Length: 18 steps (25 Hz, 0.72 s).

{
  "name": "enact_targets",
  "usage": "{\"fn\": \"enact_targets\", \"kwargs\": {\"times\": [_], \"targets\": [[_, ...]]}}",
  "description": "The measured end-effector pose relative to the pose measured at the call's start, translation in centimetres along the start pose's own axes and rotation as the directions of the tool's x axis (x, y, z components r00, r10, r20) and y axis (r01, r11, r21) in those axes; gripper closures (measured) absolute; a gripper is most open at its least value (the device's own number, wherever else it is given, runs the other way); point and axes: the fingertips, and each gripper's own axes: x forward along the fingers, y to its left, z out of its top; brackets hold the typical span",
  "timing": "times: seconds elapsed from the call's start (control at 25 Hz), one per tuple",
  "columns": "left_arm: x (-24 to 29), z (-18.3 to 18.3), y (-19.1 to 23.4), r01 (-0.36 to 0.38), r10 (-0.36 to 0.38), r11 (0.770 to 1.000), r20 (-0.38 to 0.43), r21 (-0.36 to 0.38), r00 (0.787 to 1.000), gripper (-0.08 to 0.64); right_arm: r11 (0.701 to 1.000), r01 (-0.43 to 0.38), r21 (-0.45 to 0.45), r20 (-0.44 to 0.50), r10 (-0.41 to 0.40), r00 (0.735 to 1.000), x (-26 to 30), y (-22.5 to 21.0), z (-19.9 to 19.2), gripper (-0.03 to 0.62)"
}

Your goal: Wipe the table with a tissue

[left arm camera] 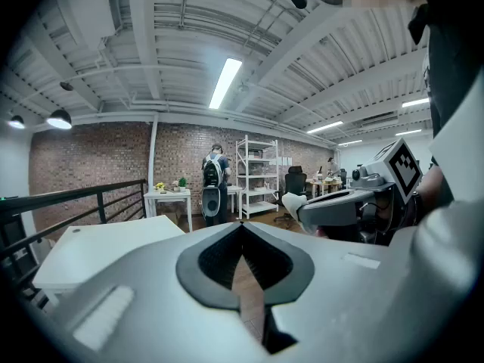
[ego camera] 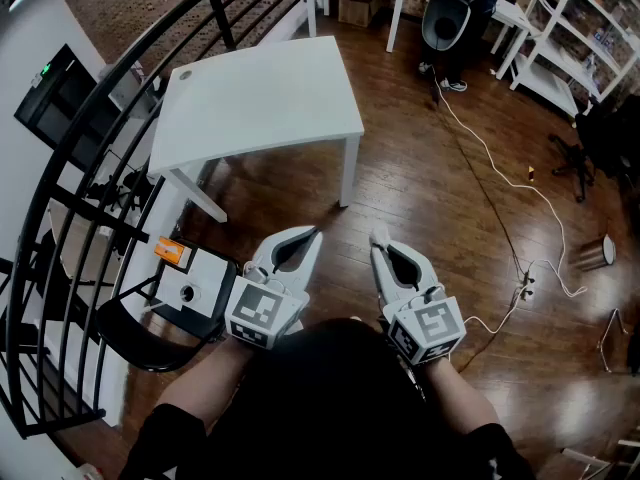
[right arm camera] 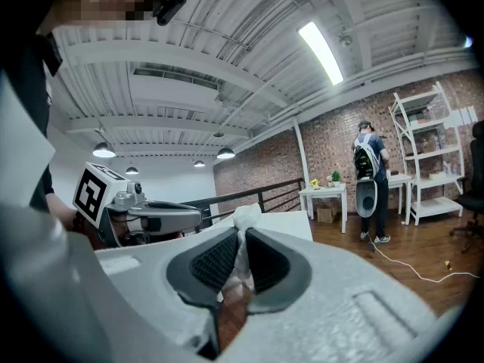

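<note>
A white square table (ego camera: 262,98) stands ahead of me on the wood floor, its top bare. My right gripper (ego camera: 379,239) is shut on a small white tissue (right arm camera: 243,229), whose crumpled end pokes out past the jaw tips; in the head view the tissue (ego camera: 379,235) shows as a white tuft. My left gripper (ego camera: 312,233) is shut with nothing between its jaws. Both grippers are held close to my body, well short of the table, above the floor. The table (left arm camera: 98,246) shows at lower left in the left gripper view, and the table (right arm camera: 291,221) lies behind the tissue in the right gripper view.
A black metal railing (ego camera: 110,168) curves along the left. A small stand with a white box and an orange item (ego camera: 185,268) sits left of my left gripper. A person (ego camera: 460,13) stands at the far side near white shelves (ego camera: 580,38). A white cable (ego camera: 500,183) trails across the floor.
</note>
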Motion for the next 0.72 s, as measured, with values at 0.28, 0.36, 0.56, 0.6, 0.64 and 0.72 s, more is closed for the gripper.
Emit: {"fn": "enact_targets", "kwargs": {"times": [0.28, 0.36, 0.56, 0.6, 0.64, 0.72], "targets": [[0.9, 0.0, -0.8, -0.009, 0.009, 1.0, -0.003, 0.001, 1.0, 0.545, 1.0, -0.01, -0.001, 0.002, 0.01, 1.0, -0.5, -1.1, 0.0, 0.575], [1.1, 0.0, -1.1, -0.013, 0.013, 1.0, -0.004, 0.003, 1.0, 0.545, 1.0, -0.012, 0.001, 0.001, 0.012, 1.0, -0.8, -1.5, -0.1, 0.575], [1.9, 0.0, -1.7, -0.024, 0.024, 1.0, -0.007, 0.003, 1.0, 0.545, 1.0, -0.024, 0.0, 0.001, 0.024, 1.0, -1.2, -2.4, -0.2, 0.575], [2.1, 0.0, -1.8, -0.027, 0.027, 1.0, -0.007, 0.003, 1.0, 0.545, 1.0, -0.026, 0.001, 0.001, 0.026, 1.0, -1.3, -2.6, -0.2, 0.575], [2.2, 0.1, -1.9, -0.03, 0.03, 1.0, -0.008, 0.004, 1.0, 0.545, 1.0, -0.028, 0.002, 0.0, 0.028, 1.0, -1.4, -2.8, -0.2, 0.575], [2.6, 0.2, -2.1, -0.037, 0.037, 0.999, -0.008, 0.004, 0.999, 0.545, 0.999, -0.034, 0.0, 0.001, 0.034, 0.999, -1.5, -3.2, 0.0, 0.575]]}}
